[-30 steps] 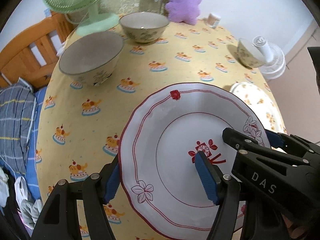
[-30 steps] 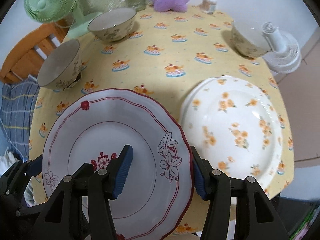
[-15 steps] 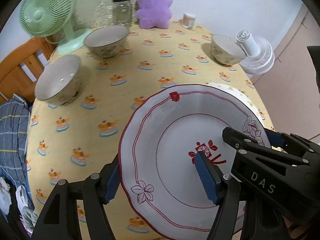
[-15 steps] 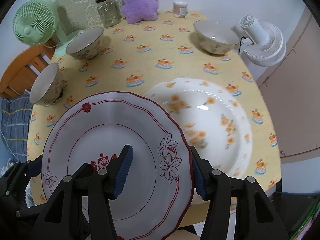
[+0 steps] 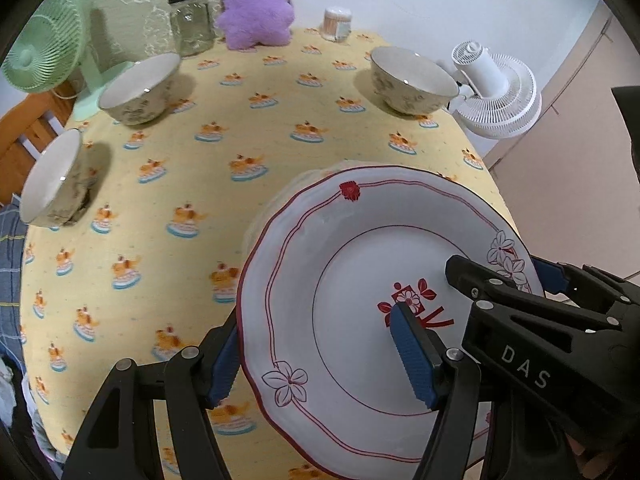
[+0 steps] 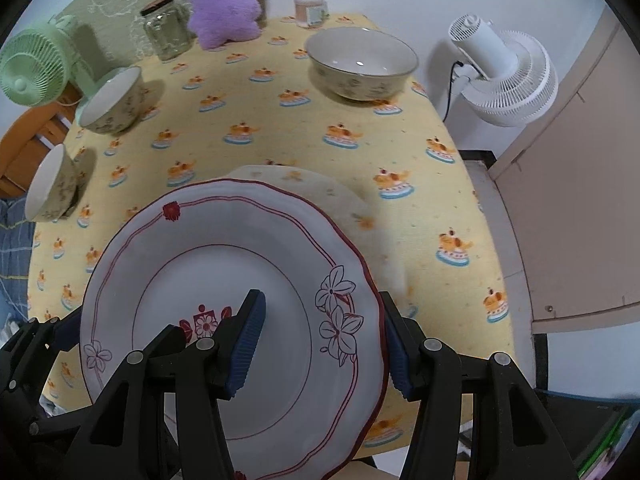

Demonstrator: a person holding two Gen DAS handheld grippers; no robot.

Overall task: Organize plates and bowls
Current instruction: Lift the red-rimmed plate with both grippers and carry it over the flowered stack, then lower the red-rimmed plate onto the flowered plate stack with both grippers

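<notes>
White scalloped plate [image 6: 224, 280], red double rim line, red flower motifs, face up, roughly level, round so no long axis. Left gripper [image 5: 320, 348] and right gripper [image 6: 320, 336] each clamp opposite rims, holding it above the orange-flowered plate [image 6: 340, 196] on the yellow tablecloth [image 5: 168, 168]. Plates: two. Bowls: three — left-edge bowl [image 5: 52, 176], back-left bowl [image 5: 140, 88], right bowl [image 5: 412, 80].

Both grippers were black plastic clamp-style frames with silver screws and rivets at the joints. Left gripper [image 5: 324, 354] had ribbed blue pads on its fingers [image 5: 412, 354]. Right gripper [image 6: 322, 342] had the same ribbed blue pads; white "DAS" lettering marked its body in the left wrist view.
</notes>
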